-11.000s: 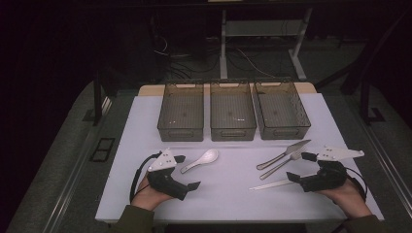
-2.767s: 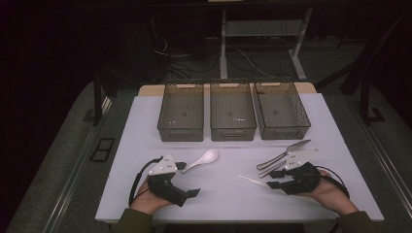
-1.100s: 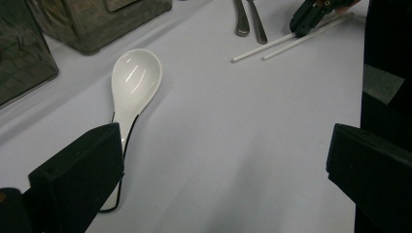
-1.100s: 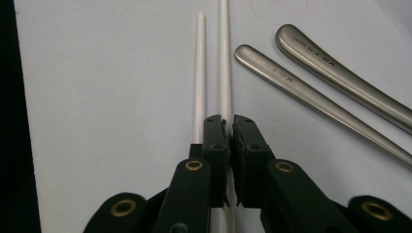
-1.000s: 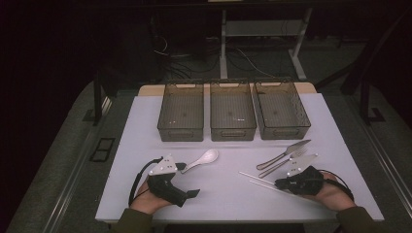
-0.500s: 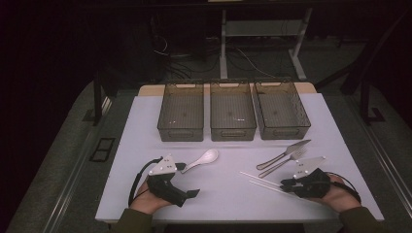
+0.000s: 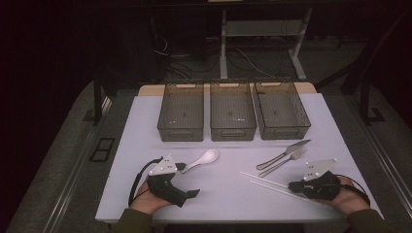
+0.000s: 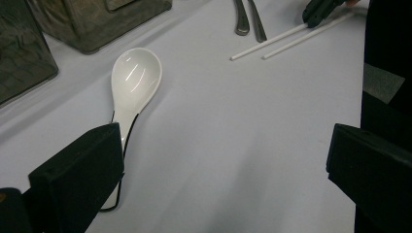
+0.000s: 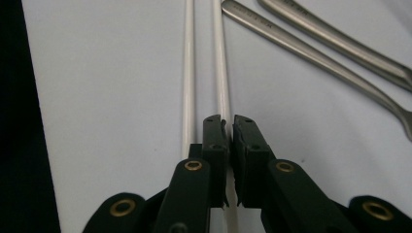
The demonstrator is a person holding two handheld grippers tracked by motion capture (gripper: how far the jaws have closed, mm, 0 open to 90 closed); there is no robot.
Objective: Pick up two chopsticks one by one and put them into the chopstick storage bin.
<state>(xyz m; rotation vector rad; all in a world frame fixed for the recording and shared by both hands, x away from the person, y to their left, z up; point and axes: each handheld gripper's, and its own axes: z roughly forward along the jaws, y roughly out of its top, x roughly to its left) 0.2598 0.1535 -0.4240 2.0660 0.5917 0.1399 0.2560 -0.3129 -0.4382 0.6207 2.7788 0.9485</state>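
Right gripper [image 9: 227,127] jaws have just been closing and now pinch one white chopstick [image 9: 219,58], while its twin [image 9: 188,73] lies loose just beside the left jaw. Compared with a second ago that hand has slid back toward the table's right edge, so only half the pair seems grabbed. Left gripper [image 8: 218,160] sits wide apart by the spoon [image 8: 133,80].

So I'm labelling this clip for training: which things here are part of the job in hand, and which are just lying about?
In the job:
- right tongs, shut on one thin white chopstick
- second thin white chopstick beside it

Lying about:
- white ceramic soup spoon, by the open left tongs
- steel fork
- steel server
- three smoky clear plastic bins
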